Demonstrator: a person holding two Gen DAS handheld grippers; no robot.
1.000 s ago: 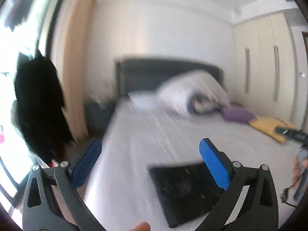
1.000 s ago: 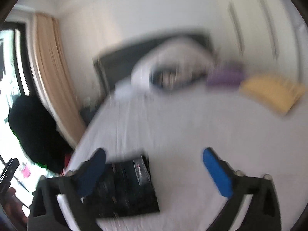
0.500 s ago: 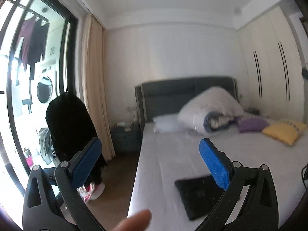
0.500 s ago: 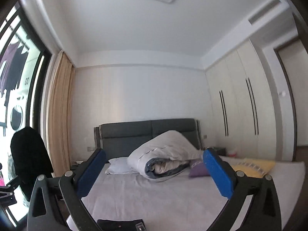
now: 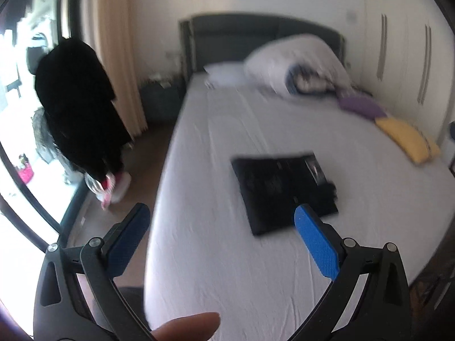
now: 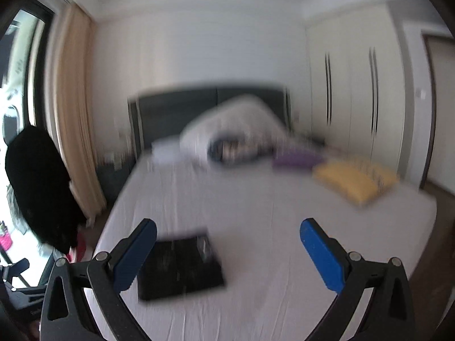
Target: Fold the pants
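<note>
Black pants [image 5: 284, 191] folded into flat rectangle, lying near bed [image 5: 216, 270] foot, toward left edge. Left gripper [image 5: 220, 221], right gripper [image 6: 227, 237] both spread wide, empty.

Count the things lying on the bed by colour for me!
Black: 1, folded pants
White: 2, duvet bundle, pillow
Purple: 1, cushion
Yellow: 1, cushion
Total: 5
</note>
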